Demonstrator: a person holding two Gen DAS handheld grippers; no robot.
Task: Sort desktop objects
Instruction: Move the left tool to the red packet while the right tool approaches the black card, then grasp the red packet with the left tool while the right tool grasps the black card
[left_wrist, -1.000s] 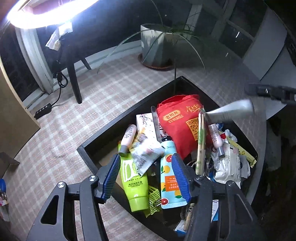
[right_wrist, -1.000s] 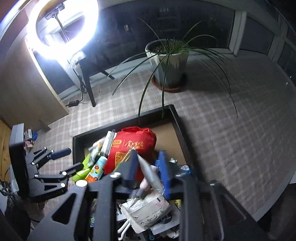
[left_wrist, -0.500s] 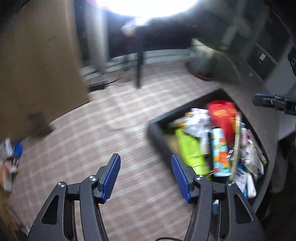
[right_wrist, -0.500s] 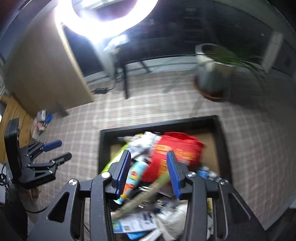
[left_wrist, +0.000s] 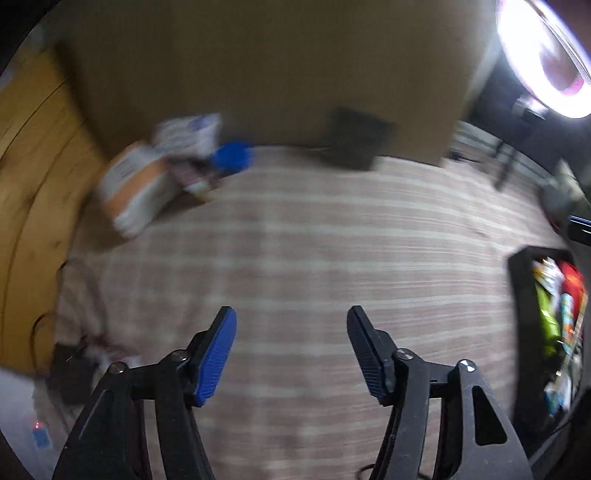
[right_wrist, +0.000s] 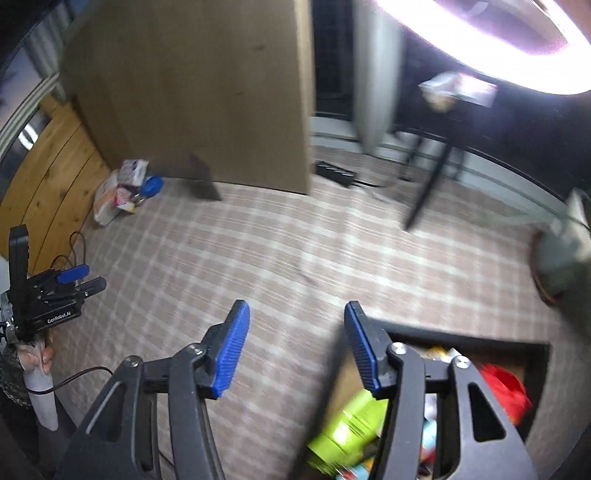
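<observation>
A black tray (left_wrist: 517, 291) packed with sundries sits at the right edge of the left wrist view; in the right wrist view the tray (right_wrist: 476, 341) lies at the bottom right. In it I make out a lime-green tube (right_wrist: 349, 424) and a red pouch (right_wrist: 506, 387). My left gripper (left_wrist: 291, 332) hangs over the bare checked tablecloth (left_wrist: 314, 258), its jaws opening with nothing between them. My right gripper (right_wrist: 295, 326) is over the cloth just left of the tray's corner, jaws opening and empty. The left gripper (right_wrist: 79, 278) also shows at the far left of the right wrist view, held by a hand.
A small heap of packets and a blue lid (left_wrist: 232, 157) lies at the far left by a brown board (left_wrist: 258, 74). A ring light (right_wrist: 498, 44) glares at the top right on black stand legs (right_wrist: 428, 184). A plant pot (right_wrist: 565, 258) stands at the right edge.
Both grippers have swung left, away from over the tray to over the bare cloth. The right gripper, which held a silvery tube a second ago, has let it go and opened wider.
</observation>
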